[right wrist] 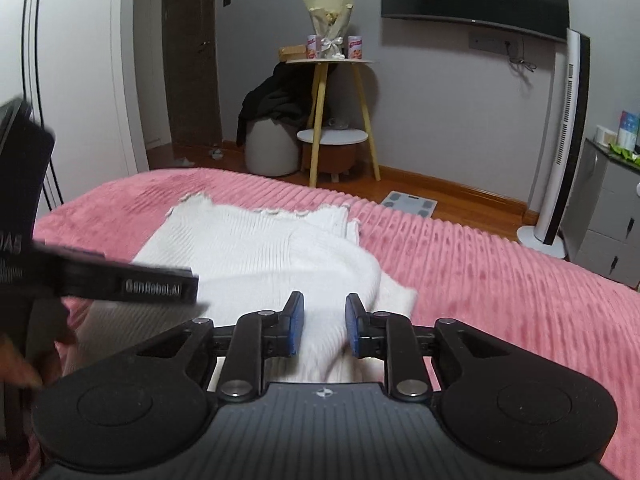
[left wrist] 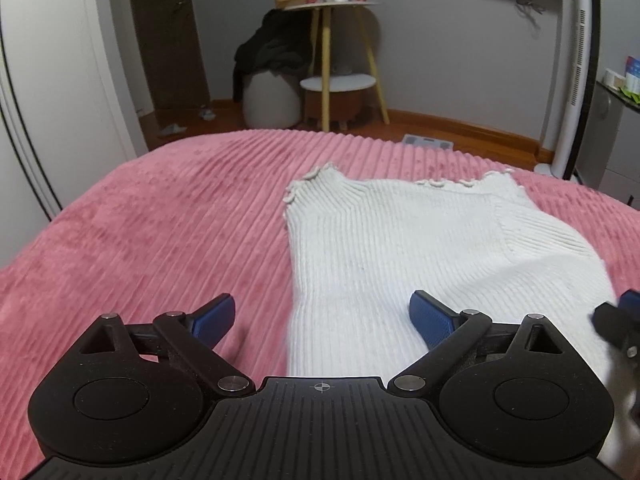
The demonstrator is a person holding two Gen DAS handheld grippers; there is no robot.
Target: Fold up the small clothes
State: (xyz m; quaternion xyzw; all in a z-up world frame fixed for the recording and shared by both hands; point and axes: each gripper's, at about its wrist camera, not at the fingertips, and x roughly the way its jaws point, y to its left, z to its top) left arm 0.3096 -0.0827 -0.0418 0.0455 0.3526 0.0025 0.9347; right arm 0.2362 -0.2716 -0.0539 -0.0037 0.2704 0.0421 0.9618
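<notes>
A small white ribbed knit top (left wrist: 392, 248) lies on the pink ribbed bedspread (left wrist: 160, 232), its frilled hem at the far end. My left gripper (left wrist: 322, 320) is wide open above its near left edge, with one finger over the bedspread and the other over the knit. My right gripper (right wrist: 322, 330) is partly closed, and a raised fold of the white top (right wrist: 280, 256) sits between its blue pads (right wrist: 294, 320). I cannot tell whether the pads pinch the cloth. The left gripper's body (right wrist: 120, 284) shows at the left of the right wrist view.
Beyond the bed's far edge stand a wooden side table (right wrist: 336, 120) with cans and a bouquet, a white stool with dark clothes (right wrist: 272, 148), a tower fan (right wrist: 560, 140), a floor scale (right wrist: 408, 202) and a grey cabinet (right wrist: 608, 208).
</notes>
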